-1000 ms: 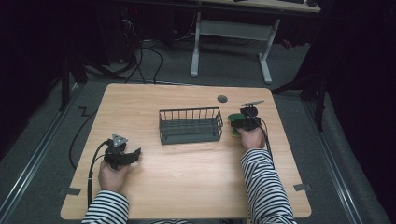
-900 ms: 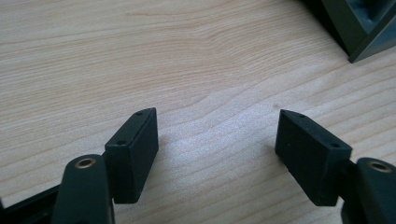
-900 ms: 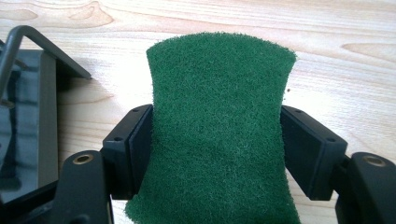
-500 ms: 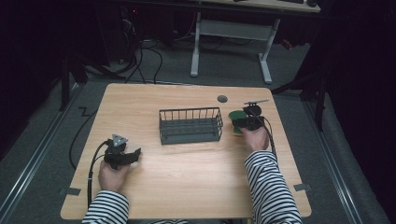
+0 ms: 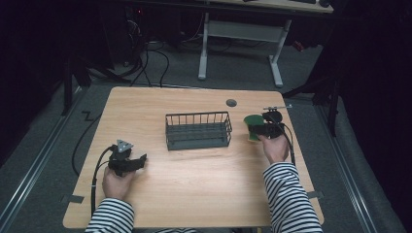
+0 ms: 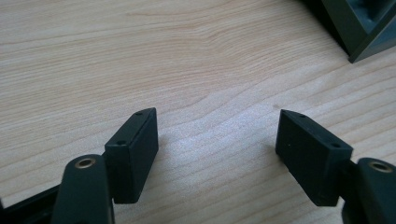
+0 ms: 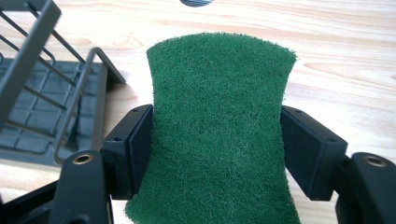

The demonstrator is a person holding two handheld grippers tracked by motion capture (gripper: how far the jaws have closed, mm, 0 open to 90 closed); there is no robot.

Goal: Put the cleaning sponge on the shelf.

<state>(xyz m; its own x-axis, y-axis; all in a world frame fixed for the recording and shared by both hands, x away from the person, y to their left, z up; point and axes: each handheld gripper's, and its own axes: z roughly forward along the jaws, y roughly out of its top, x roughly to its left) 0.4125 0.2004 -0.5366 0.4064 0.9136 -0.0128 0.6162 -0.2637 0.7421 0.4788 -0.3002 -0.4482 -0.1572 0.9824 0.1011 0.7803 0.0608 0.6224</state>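
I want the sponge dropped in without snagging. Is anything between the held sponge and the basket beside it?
Nothing visible. The right gripper holds the sponge pinched at its sides, just right of the basket. Only bare table lies between them. The basket's near wall must be cleared from above; its top is open.

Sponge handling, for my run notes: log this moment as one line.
right gripper: shut on sponge, off table | left gripper: open, empty, over table | basket: left of sponge

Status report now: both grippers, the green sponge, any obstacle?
Right gripper shut on green sponge, beside wire basket. Left gripper open above table. Nothing in the way.
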